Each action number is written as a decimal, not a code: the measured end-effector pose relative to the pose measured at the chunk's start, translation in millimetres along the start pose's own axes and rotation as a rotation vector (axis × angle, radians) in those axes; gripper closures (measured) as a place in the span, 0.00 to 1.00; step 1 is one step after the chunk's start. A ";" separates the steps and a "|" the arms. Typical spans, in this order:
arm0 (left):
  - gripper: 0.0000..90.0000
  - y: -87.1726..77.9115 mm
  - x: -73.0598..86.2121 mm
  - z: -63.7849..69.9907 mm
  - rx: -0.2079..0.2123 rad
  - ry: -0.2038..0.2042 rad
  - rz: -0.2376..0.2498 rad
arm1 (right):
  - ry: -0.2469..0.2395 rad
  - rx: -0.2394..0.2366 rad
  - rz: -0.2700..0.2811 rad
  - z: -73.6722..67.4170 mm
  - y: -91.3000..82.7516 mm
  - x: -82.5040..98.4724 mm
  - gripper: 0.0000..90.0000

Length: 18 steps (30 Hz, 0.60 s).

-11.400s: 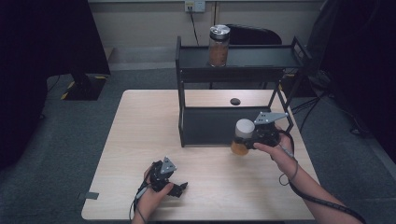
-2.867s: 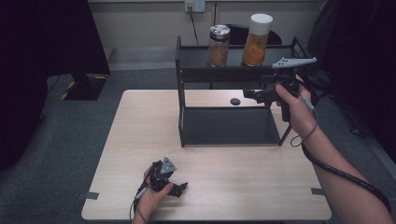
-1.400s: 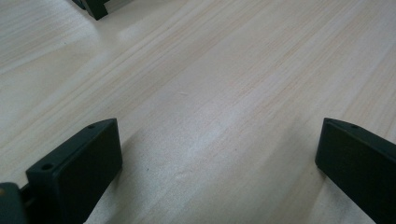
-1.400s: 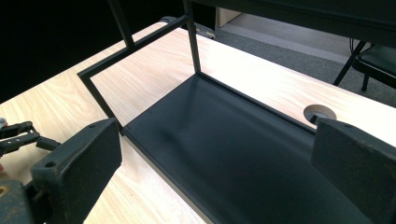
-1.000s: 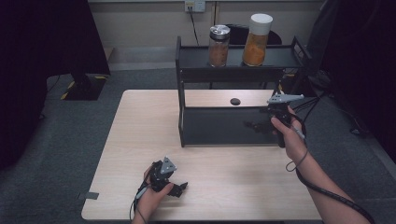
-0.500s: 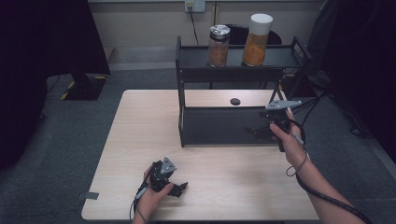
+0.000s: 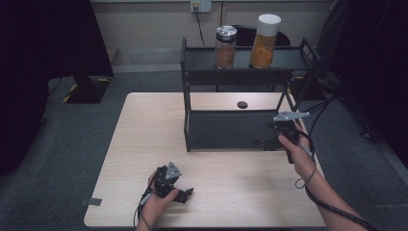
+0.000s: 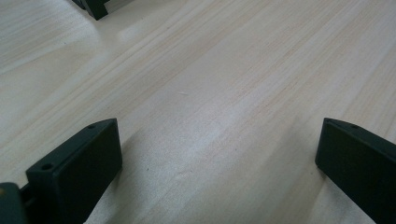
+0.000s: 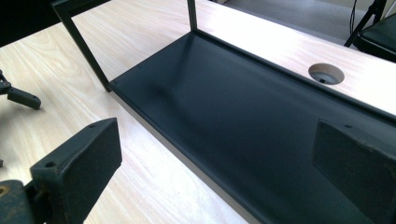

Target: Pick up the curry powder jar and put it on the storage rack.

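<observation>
A black two-tier shelf [image 7: 231, 129] stands on the wooden table [image 7: 144, 130]. Two jars stand on its top tier: a silver-lidded jar [image 7: 224, 46] with brown contents and a taller white-lidded jar [image 7: 262, 40] with orange contents. My right gripper [image 7: 263, 143] hovers open at the right end of the empty lower tier [image 9: 261, 121], jaws wide apart with nothing between them. My left gripper [image 7: 185, 194] rests open on the table near the front edge; in the left gripper view its jaws stand wide over bare wood [image 8: 215, 107].
A round cable hole [image 7: 242, 104] sits in the table behind the shelf, also seen as a hole [image 9: 326, 73] in the right gripper view. A dark chair [image 7: 250, 33] stands behind the shelf. Grey carpet surrounds the table, with a black stand base [image 7: 86, 89] at left.
The white-lidded jar went from my right gripper up onto the top tier. Since then my right gripper has come down, empty, to the lower tier's right end. The left gripper has stayed still.
</observation>
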<state>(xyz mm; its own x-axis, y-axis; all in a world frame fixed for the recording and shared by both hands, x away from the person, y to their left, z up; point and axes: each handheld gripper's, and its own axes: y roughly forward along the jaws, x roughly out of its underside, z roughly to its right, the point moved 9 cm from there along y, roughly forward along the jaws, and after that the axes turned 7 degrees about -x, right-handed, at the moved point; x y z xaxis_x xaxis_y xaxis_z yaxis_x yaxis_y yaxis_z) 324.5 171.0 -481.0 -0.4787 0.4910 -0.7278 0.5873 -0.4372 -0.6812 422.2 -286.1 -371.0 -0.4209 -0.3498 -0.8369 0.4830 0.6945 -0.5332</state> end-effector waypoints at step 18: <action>0.00 0.0 0.0 0.0 0.000 0.000 0.000 | 0.029 -0.016 -0.017 1.9 0.5 34.3 0.01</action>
<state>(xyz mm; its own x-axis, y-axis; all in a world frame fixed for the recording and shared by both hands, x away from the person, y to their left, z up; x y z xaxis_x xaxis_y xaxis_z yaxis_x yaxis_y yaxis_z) 324.5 171.0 -481.0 -0.4787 0.4908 -0.7280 0.5873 -0.4373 -0.6810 409.5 -299.0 -400.3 -0.4509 -0.3438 -0.8237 0.4633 0.6986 -0.5452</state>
